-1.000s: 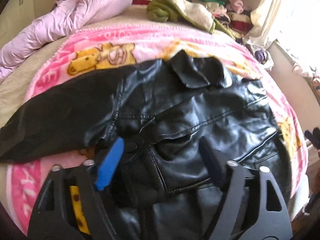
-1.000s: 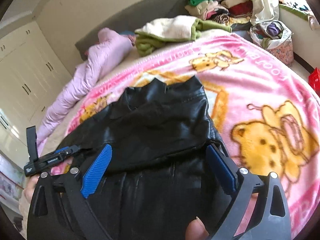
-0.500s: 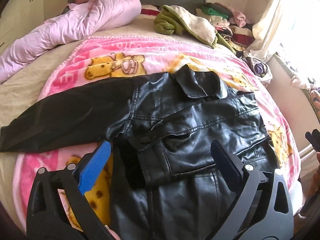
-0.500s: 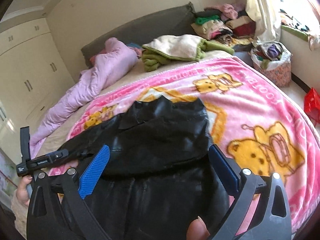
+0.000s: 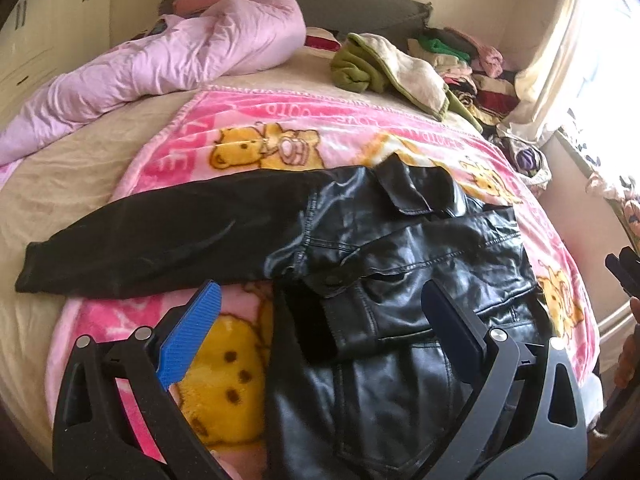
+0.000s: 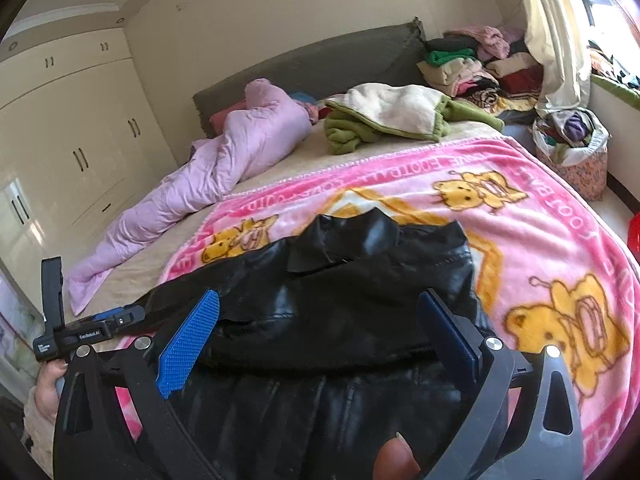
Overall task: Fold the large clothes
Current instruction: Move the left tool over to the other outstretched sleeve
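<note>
A black leather jacket (image 5: 404, 264) lies on a pink cartoon-bear blanket (image 5: 280, 120) on the bed. One sleeve (image 5: 160, 240) stretches out flat to the left; the other is folded across the chest, cuff (image 5: 344, 320) near the middle. My left gripper (image 5: 320, 312) is open and empty, held above the jacket's lower part. My right gripper (image 6: 316, 320) is open and empty above the jacket (image 6: 352, 292) from the other side. The left gripper's body (image 6: 80, 328) shows at the left edge of the right wrist view.
A crumpled lilac duvet (image 5: 168, 60) lies at the bed's far left. A green and cream garment (image 5: 384, 68) lies at the far end. Piled clothes (image 6: 480, 64) sit by the headboard, a full laundry bag (image 6: 572, 140) by the window. Wardrobes (image 6: 72, 140) stand left.
Both grippers have pulled back and up from the jacket, so more of the bed shows. The left gripper let go of the folded sleeve, which now rests across the chest.
</note>
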### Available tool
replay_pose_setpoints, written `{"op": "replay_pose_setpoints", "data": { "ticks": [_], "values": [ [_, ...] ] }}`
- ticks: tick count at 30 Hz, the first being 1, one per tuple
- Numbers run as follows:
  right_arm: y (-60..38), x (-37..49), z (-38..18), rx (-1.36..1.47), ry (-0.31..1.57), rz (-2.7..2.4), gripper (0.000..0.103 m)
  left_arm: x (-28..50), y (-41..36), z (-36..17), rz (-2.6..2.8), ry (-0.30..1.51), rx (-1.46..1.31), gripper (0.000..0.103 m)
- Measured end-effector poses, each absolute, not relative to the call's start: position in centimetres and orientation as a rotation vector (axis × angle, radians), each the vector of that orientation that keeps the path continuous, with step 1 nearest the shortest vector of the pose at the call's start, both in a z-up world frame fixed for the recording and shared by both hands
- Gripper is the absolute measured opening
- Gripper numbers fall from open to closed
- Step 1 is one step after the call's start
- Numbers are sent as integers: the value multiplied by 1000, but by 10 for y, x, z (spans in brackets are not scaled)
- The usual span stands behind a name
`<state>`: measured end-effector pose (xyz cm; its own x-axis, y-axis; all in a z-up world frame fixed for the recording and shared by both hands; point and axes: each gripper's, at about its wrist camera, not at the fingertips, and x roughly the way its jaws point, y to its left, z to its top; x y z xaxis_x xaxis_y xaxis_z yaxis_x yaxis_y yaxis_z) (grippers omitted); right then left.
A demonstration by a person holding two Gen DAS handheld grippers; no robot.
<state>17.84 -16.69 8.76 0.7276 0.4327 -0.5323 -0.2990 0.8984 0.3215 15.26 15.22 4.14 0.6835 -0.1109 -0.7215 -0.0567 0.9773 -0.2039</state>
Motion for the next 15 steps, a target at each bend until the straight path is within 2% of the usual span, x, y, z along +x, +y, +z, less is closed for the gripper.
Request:
{"op": "replay_pose_setpoints", "data": {
  "ticks": [15],
  "values": [
    [-109, 202, 89, 176, 634, 460, 99, 137, 217, 34, 70, 799, -291, 94]
  ]
}}
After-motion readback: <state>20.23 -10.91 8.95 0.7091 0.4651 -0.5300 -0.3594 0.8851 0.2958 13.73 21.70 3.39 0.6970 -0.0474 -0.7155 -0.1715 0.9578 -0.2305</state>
